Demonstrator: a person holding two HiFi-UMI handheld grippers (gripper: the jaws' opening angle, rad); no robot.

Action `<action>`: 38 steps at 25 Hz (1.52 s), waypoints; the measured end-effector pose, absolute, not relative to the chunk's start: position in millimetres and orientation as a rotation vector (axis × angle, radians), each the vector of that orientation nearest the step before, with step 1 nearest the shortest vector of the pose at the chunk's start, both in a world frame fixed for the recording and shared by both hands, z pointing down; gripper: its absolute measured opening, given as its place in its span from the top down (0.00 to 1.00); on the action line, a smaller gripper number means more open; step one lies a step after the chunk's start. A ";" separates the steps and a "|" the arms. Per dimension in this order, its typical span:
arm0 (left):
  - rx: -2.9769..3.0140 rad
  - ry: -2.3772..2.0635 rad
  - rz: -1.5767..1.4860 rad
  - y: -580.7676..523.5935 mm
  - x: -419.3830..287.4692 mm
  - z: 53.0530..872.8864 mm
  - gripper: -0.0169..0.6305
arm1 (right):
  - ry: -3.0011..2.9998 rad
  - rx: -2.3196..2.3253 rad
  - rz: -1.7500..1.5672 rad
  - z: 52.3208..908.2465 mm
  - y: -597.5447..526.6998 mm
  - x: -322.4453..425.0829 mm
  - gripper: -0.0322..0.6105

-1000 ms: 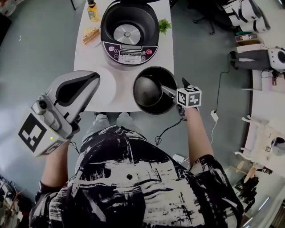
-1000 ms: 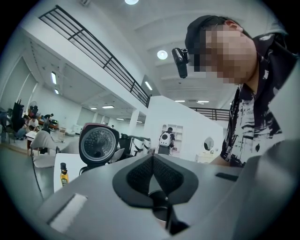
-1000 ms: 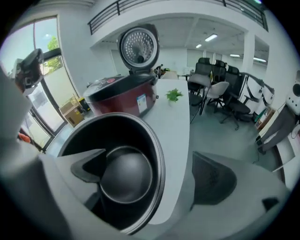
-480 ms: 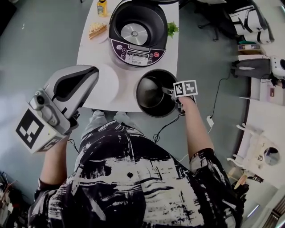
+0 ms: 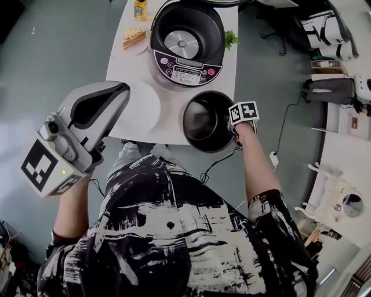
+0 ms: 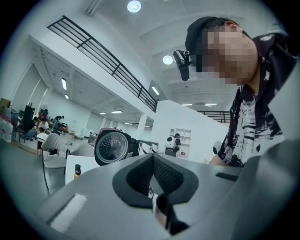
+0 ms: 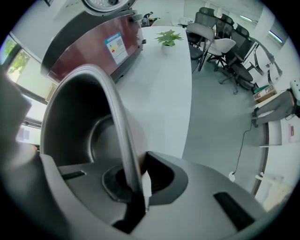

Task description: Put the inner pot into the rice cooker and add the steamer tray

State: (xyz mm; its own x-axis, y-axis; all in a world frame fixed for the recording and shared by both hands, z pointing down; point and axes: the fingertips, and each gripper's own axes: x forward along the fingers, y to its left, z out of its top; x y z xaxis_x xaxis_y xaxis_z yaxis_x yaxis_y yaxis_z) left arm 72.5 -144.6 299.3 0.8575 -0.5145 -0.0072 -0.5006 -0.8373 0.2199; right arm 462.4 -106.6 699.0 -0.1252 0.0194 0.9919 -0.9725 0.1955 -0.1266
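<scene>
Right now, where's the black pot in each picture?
Head view: inner pot right of centre, by the table's near edge, right gripper clamped on its rim.
Left gripper view: not in it.
Right gripper view: fills the left, rim between the jaws.
Shared landmark: rice cooker, top of head view, its open lid left of centre in left gripper view, top left in right gripper view.

Yellow bottle [image 5: 139, 10], top beyond edge

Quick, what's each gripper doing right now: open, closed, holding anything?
Left gripper: closed, holding nothing.
Right gripper: closed on the rim of the inner pot.
</scene>
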 end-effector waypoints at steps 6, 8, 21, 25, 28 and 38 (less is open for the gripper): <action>2.819 -0.762 -0.118 -146.2 69.2 298.4 0.97 | -1.428 1.032 1.223 686.6 -100.6 469.2 0.95; 2.826 -0.747 -0.121 -147.7 70.6 297.8 0.97 | -1.459 1.054 1.240 672.6 -104.2 473.0 0.95; 2.852 -0.633 -0.209 -158.8 75.8 290.7 0.97 | -1.651 1.106 1.118 465.2 -190.2 517.0 0.95; 2.850 -0.651 -0.199 -161.1 66.2 292.5 0.97 | -1.723 1.103 1.108 424.5 -252.7 490.0 0.95; 2.835 -0.678 -0.204 -160.5 57.0 291.6 0.97 | -1.752 1.095 1.101 412.3 -301.8 458.8 0.95; 2.776 -0.843 -0.191 -160.1 2.8 303.8 0.97 | -1.741 1.122 1.101 460.3 -406.2 370.5 0.95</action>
